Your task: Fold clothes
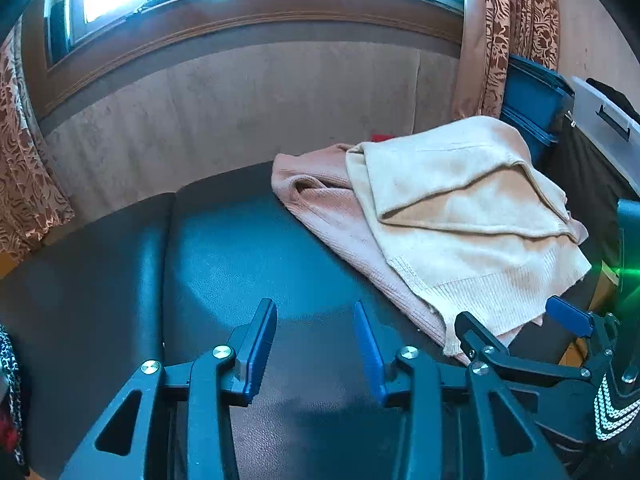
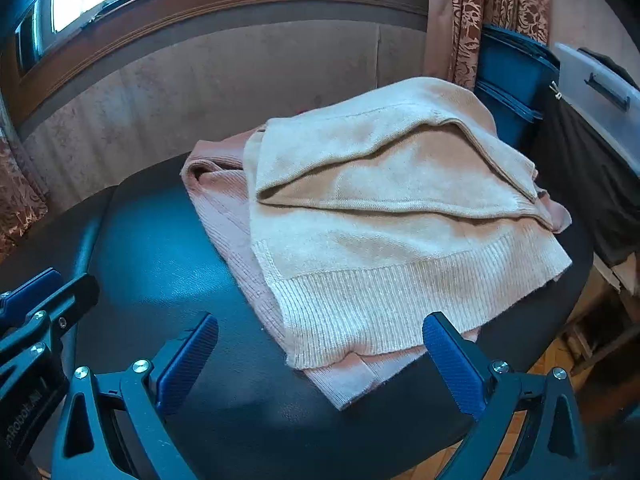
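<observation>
A folded cream knit sweater (image 1: 472,216) (image 2: 384,220) lies on top of a folded pink knit garment (image 1: 320,200) (image 2: 224,216) on a black padded bench (image 1: 224,248) (image 2: 152,248). My left gripper (image 1: 316,320) is open and empty over bare bench, left of the pile. My right gripper (image 2: 320,336) is open wide and empty, its fingers either side of the pile's near corner, just short of it. The right gripper also shows at the right edge of the left wrist view (image 1: 516,320).
A wall and window sill run behind the bench. Patterned curtains (image 2: 496,20) hang at the back right, with blue bins (image 2: 508,80) and a grey case (image 2: 600,92) beside them. The bench's right edge drops to a wooden floor (image 2: 560,360).
</observation>
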Action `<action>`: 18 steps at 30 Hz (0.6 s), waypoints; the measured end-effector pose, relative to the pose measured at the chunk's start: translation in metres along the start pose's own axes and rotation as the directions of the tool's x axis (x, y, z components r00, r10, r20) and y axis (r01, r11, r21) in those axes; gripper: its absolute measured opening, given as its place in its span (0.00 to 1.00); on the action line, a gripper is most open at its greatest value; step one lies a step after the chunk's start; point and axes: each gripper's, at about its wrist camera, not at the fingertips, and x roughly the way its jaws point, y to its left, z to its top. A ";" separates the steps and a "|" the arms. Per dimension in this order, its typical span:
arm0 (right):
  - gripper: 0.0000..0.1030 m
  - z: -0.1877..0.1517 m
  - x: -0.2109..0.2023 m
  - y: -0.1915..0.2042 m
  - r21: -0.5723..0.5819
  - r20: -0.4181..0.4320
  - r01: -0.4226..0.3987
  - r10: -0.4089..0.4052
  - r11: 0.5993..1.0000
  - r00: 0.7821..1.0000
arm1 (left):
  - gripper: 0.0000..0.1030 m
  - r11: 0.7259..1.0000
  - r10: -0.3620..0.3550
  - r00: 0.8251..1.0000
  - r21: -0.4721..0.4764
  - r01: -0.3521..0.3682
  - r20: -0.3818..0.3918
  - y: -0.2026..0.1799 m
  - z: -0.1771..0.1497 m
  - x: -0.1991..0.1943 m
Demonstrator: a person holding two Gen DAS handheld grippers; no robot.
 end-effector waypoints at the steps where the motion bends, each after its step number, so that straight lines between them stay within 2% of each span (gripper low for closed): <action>1: 1.00 0.000 0.000 0.000 0.011 0.003 -0.015 0.015 1.000 1.000 | 0.40 1.000 -0.001 1.000 -0.002 0.001 0.002 0.001 -0.001 0.000; 7: 1.00 -0.007 0.003 -0.005 0.007 0.007 -0.023 0.023 1.000 1.000 | 0.40 1.000 -0.004 1.000 -0.010 0.005 0.010 0.006 -0.006 0.002; 11: 1.00 -0.006 0.005 -0.008 0.005 -0.019 -0.008 0.008 1.000 1.000 | 0.40 1.000 0.000 1.000 -0.017 0.000 -0.019 0.008 -0.003 0.003; 18: 1.00 -0.015 0.001 -0.013 0.006 0.020 -0.057 0.057 0.998 0.998 | 0.40 1.000 0.020 0.999 -0.007 -0.020 -0.046 0.014 -0.012 0.011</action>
